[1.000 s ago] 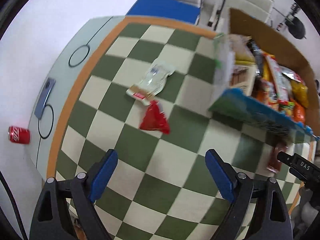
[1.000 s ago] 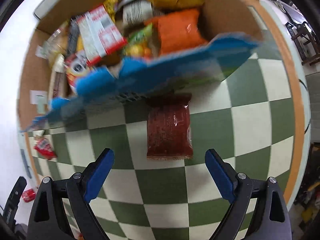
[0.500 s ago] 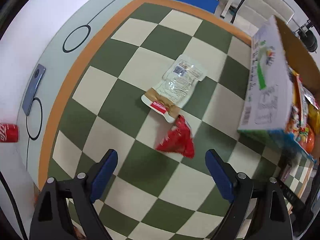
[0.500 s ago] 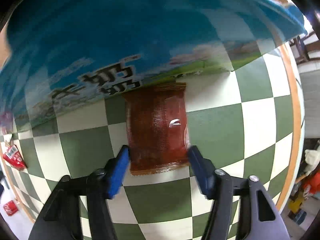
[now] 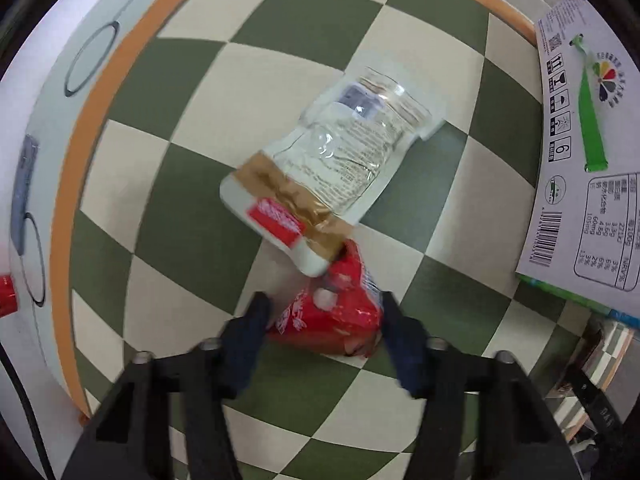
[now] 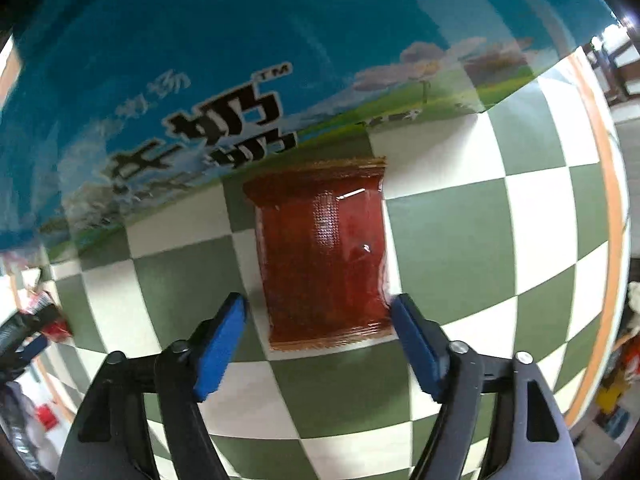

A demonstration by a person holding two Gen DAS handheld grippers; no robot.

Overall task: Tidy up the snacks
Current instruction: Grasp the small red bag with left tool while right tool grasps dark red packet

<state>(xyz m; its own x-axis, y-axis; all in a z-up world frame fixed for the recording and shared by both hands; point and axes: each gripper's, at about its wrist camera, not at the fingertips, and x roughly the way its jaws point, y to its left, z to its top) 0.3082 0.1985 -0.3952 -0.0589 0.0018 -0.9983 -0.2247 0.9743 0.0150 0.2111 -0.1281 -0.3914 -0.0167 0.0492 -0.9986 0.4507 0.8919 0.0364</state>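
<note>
A small red snack packet lies on the checkered cloth, with its far corner under a clear packet with a brown and red band. My left gripper points down over the red packet. Its closing jaws have a blue pad against each side, and the packet looks bunched. In the right wrist view a dark red flat packet lies in front of the blue snack box. My right gripper straddles its near end. Its jaws are opening, and a gap shows at the left pad.
The box's white side panel stands to the right of the left gripper. Beyond the cloth's orange border at the left lie a red can and a phone. The table edge runs down the right of the right wrist view.
My left gripper came down over the red packet and its jaws narrowed from wide to tight around it. My right gripper dropped to the dark red packet, narrowed, then widened again.
</note>
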